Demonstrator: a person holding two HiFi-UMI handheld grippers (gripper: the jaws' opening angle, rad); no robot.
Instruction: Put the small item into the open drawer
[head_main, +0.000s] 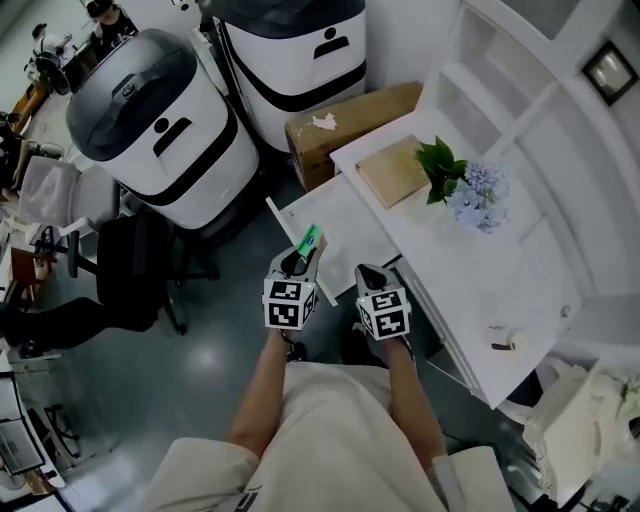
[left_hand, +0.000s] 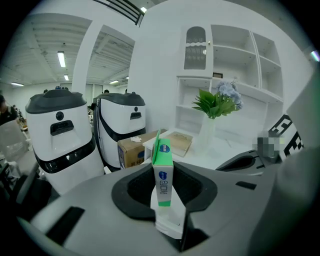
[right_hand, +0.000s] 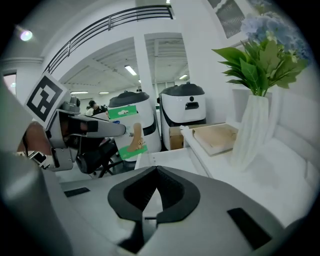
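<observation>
The small item is a green-and-white box (head_main: 310, 240), standing upright between the jaws of my left gripper (head_main: 303, 255), which is shut on it. In the left gripper view the box (left_hand: 162, 172) sticks up from the dark pads. It hangs over the near-left edge of the open white drawer (head_main: 345, 215) that juts out from the white desk (head_main: 470, 280). My right gripper (head_main: 368, 272) is just to the right, its jaws shut with nothing in them (right_hand: 156, 170). In the right gripper view the left gripper carries the box (right_hand: 129, 136) at the left.
Two large white-and-black machines (head_main: 160, 120) (head_main: 300, 50) stand beyond the drawer, with a cardboard box (head_main: 350, 125) beside them. On the desk lie a tan board (head_main: 395, 170) and a vase of flowers (head_main: 465, 185). A black chair (head_main: 130, 270) stands at the left.
</observation>
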